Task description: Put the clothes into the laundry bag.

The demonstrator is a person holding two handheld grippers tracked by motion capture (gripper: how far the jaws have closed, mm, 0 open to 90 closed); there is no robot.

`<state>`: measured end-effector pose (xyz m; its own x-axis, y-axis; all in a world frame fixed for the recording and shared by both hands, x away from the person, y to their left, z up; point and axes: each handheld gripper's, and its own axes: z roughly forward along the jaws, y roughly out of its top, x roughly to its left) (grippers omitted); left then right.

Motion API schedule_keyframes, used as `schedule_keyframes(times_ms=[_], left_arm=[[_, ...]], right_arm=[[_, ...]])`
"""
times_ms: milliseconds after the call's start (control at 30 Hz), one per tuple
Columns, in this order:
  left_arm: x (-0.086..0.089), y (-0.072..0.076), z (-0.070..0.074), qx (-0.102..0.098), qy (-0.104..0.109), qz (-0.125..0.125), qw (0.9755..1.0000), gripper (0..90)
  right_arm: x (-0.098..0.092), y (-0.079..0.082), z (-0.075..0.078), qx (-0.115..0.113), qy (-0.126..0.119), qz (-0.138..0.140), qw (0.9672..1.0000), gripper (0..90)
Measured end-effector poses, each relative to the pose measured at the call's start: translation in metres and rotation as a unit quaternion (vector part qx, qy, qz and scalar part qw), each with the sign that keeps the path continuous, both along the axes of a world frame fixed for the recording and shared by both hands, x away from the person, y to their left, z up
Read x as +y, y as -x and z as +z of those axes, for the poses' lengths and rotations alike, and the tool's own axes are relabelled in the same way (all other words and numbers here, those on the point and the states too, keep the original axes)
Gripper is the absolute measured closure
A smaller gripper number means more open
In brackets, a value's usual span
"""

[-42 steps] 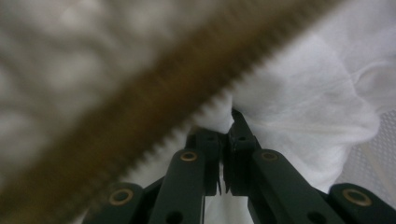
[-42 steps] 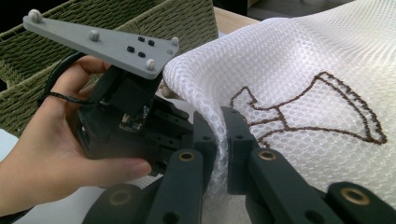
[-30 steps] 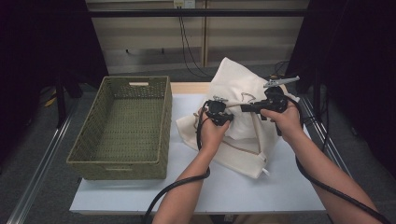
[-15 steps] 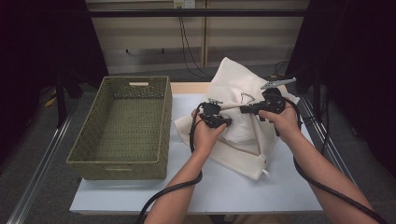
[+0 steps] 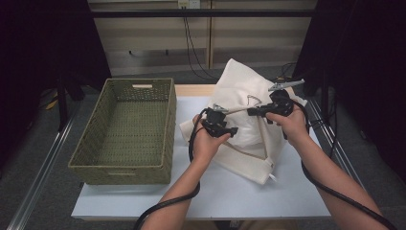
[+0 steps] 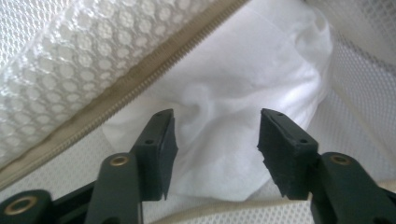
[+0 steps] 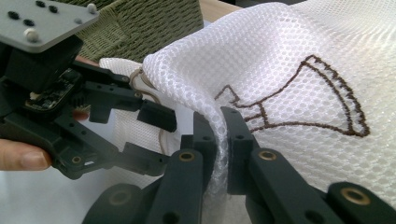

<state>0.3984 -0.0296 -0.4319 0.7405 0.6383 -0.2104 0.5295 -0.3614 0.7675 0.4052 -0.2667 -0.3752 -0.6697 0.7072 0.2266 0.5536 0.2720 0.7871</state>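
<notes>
- My right gripper (image 7: 218, 122) is clenched on a fold of the white mesh laundry bag (image 5: 249, 91), pinching the edge of its opening and holding it lifted; the brown stitched emblem (image 7: 303, 100) sits just beside my jaws.
- My left gripper (image 6: 215, 140) has just been opening; its pads stand apart, pressing on nothing, with the white cloth (image 6: 233, 93) lying beyond them inside the bag, below the beige zipper (image 6: 154, 70).
- The bag lies on the white table (image 5: 230, 191), at the right side, beside the green woven basket (image 5: 95, 165), which holds nothing I can see.
- I judge the stuffing step as about done: the cloth is within the mesh and I have let it go.
- Left, as I judge it: draw my left gripper (image 5: 219, 125) out of the opening, close the zipper, and perhaps set the bag into the basket.
</notes>
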Motion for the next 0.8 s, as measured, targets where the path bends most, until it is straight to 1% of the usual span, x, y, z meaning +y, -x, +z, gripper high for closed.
schedule_keyframes(times_ms=[67, 100, 133, 167, 200, 233, 267, 300, 333, 367, 433, 467, 533, 600, 633, 700, 733, 767, 800], left_arm=[[0.0, 0.003, 0.001, 0.005, 0.009, -0.011, 0.9999, 55.4], [-0.001, 0.005, 0.001, 0.012, 0.016, -0.014, 0.9997, 58.5], [-0.001, 0.005, 0.001, 0.012, 0.016, -0.014, 0.9997, 63.8], [-0.001, 0.006, 0.001, 0.022, 0.021, -0.022, 0.9993, 63.8], [-0.003, 0.008, 0.0, 0.035, 0.028, -0.033, 0.9985, 74.6], [-0.004, 0.009, -0.001, 0.042, 0.027, -0.037, 0.9981, 81.7], [-0.004, 0.009, -0.001, 0.042, 0.027, -0.037, 0.9981, 87.5], [-0.005, 0.009, -0.002, 0.047, 0.032, -0.041, 0.9975, 87.5], [-0.01, 0.009, -0.004, 0.047, 0.029, -0.045, 0.9974, 90.0], [-0.01, 0.009, -0.004, 0.047, 0.029, -0.045, 0.9974, 90.0], [-0.016, 0.01, -0.007, 0.044, 0.031, -0.056, 0.997, 90.0], [-0.021, 0.011, -0.009, 0.045, 0.029, -0.059, 0.9968, 90.0], [-0.024, 0.011, -0.01, 0.045, 0.026, -0.063, 0.9966, 90.0], [-0.029, 0.011, -0.012, 0.044, 0.027, -0.064, 0.9967, 90.0], [-0.034, 0.01, -0.014, 0.043, 0.018, -0.067, 0.9967, 90.0], [-0.036, 0.01, -0.015, 0.043, 0.019, -0.066, 0.9967, 90.0], [-0.039, 0.009, -0.017, 0.041, 0.016, -0.065, 0.9969, 90.0], [-0.04, 0.007, -0.019, 0.039, 0.017, -0.067, 0.9969, 90.0], [-0.044, 0.004, -0.024, 0.032, 0.016, -0.06, 0.9976, 90.0]], right_arm=[[0.0, 0.0, 0.0, 0.0, 0.0, -0.002, 1.0, 86.4], [0.0, -0.001, 0.0, 0.002, -0.002, -0.002, 1.0, 86.4], [0.0, -0.001, 0.0, 0.001, -0.002, -0.002, 1.0, 86.4], [0.0, -0.001, 0.0, 0.001, -0.002, -0.002, 1.0, 86.4], [0.001, -0.002, -0.002, 0.002, 0.001, -0.001, 1.0, 86.4], [0.002, -0.002, -0.003, 0.004, 0.0, -0.001, 1.0, 86.4], [0.002, -0.002, -0.004, 0.003, 0.0, -0.001, 1.0, 86.4], [0.002, -0.002, -0.004, 0.003, 0.0, -0.001, 1.0, 86.4], [0.003, -0.003, -0.005, 0.002, 0.001, 0.0, 1.0, 86.3], [0.003, -0.003, -0.005, 0.002, 0.001, 0.0, 1.0, 86.3], [0.002, -0.003, -0.005, 0.003, 0.001, 0.0, 1.0, 86.3], [0.001, -0.003, -0.007, 0.003, -0.001, -0.004, 1.0, 86.4], [0.001, -0.003, -0.007, 0.004, -0.001, -0.003, 1.0, 86.4], [0.0, -0.004, -0.008, 0.005, -0.002, -0.003, 1.0, 86.3], [-0.001, -0.004, -0.01, 0.004, -0.003, -0.004, 1.0, 86.3], [-0.001, -0.005, -0.01, 0.007, -0.004, -0.004, 1.0, 86.3], [-0.002, -0.005, -0.01, 0.007, -0.006, -0.004, 0.9999, 86.3], [-0.002, -0.005, -0.01, 0.007, -0.006, -0.004, 0.9999, 86.3], [-0.001, -0.003, -0.01, 0.006, -0.005, -0.003, 1.0, 86.3]])
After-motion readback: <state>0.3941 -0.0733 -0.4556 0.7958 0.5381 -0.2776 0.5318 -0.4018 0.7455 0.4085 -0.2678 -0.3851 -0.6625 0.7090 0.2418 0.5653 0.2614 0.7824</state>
